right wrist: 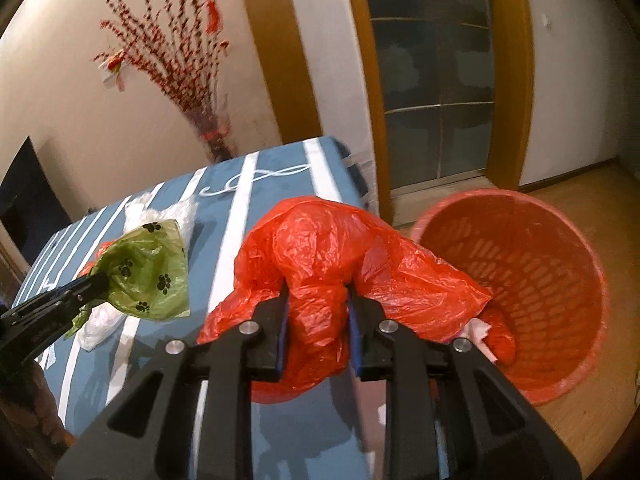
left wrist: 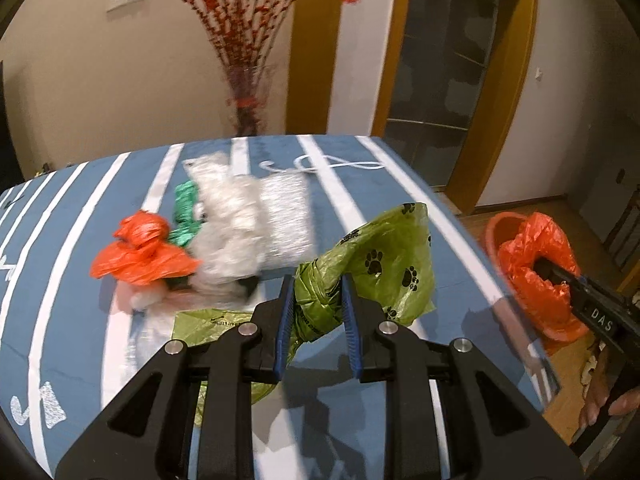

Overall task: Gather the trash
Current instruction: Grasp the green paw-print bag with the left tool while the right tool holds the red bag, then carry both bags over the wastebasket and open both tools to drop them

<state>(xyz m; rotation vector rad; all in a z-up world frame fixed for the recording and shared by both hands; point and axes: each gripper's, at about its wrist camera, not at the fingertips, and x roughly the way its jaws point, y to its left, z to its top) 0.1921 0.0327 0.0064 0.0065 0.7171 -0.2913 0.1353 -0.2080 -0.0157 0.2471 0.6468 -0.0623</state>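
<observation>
Your right gripper (right wrist: 316,308) clamps the red bag (right wrist: 320,248), bin (right wrist: 560,264) just right of it; release there next. Left gripper (left wrist: 318,300) pinches the green bag (left wrist: 380,264).

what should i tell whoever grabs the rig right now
Left gripper: shut on the green bag, lifted above the table.
Right gripper: shut on the red bag, held at the table edge beside the bin.
Done: a little trash seems to lie in the bin already.
Left: drop both bags in the bin, then clear the table pile: the orange bag, teal scrap, clear plastic and a flat green bag.
</observation>
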